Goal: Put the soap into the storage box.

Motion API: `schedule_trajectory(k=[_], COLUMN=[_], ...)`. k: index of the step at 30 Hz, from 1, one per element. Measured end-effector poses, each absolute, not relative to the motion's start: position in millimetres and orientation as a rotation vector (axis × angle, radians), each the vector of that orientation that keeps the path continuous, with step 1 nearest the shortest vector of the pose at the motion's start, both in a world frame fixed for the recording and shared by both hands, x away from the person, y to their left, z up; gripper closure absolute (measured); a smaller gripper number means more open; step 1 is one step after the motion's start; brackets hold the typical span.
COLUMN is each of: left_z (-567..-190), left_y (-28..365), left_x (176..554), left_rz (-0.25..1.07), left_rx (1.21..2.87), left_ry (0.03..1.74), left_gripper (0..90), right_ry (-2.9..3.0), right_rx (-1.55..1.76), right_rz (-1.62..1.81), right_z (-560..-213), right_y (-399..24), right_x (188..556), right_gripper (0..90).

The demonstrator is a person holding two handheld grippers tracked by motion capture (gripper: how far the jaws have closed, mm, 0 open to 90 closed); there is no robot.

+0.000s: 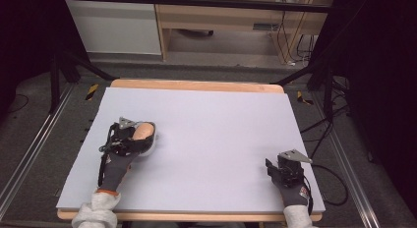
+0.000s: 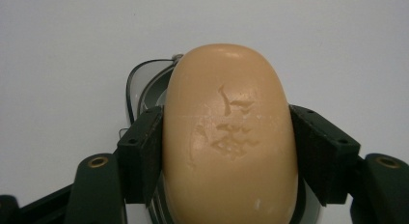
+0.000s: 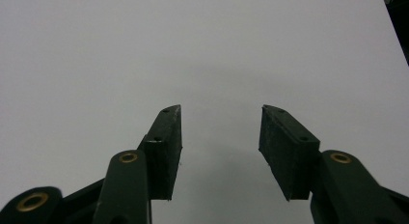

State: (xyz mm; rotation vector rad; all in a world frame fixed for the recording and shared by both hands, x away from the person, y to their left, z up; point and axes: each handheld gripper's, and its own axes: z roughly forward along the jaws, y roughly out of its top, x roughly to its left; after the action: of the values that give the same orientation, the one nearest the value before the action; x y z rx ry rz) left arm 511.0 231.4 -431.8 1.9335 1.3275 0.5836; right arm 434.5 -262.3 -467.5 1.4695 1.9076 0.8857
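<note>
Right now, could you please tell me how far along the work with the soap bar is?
Done: the left hand-held gripper is closed on the tan soap bar. In hand: the bar sits over a clear dish on the white table. Left: letting go. The right hand-held gripper is open with nothing in it.

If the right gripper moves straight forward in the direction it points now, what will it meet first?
Probably nothing soon. The right gripper has its jaws apart with nothing between them, and ahead lies bare table surface. The soap, held in the left gripper, sits far off to the side. Depth is hard to judge.
</note>
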Motion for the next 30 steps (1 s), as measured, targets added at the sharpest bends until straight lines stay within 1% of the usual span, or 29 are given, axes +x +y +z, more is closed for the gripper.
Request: schedule_trajectory(k=[17,23,25,30], left_z=[-434.5,-434.0,-430.8,-426.7], left_y=[232.8,232.2,233.4,235.0], left_x=[510.0,509.0,506.7,502.1], left_rz=[0.558,0.579,0.585,0.592], left_rx=[1.900,1.911,1.889,1.886], left_ry=[1.333,1.337,1.324,1.311], left_gripper=[31.5,30.6,31.5,30.3], right_ry=[1.907,1.907,1.910,1.910], right_rx=[1.470,1.469,1.467,1.464], right_rz=[0.887,0.886,0.884,0.881], right_z=[-467.5,-467.5,-467.7,-467.8], right_y=[-262.0,-261.9,-262.3,-261.8], right_x=[434.5,434.4,434.6,434.6], right_gripper=[49.6,49.6,49.6,49.6])
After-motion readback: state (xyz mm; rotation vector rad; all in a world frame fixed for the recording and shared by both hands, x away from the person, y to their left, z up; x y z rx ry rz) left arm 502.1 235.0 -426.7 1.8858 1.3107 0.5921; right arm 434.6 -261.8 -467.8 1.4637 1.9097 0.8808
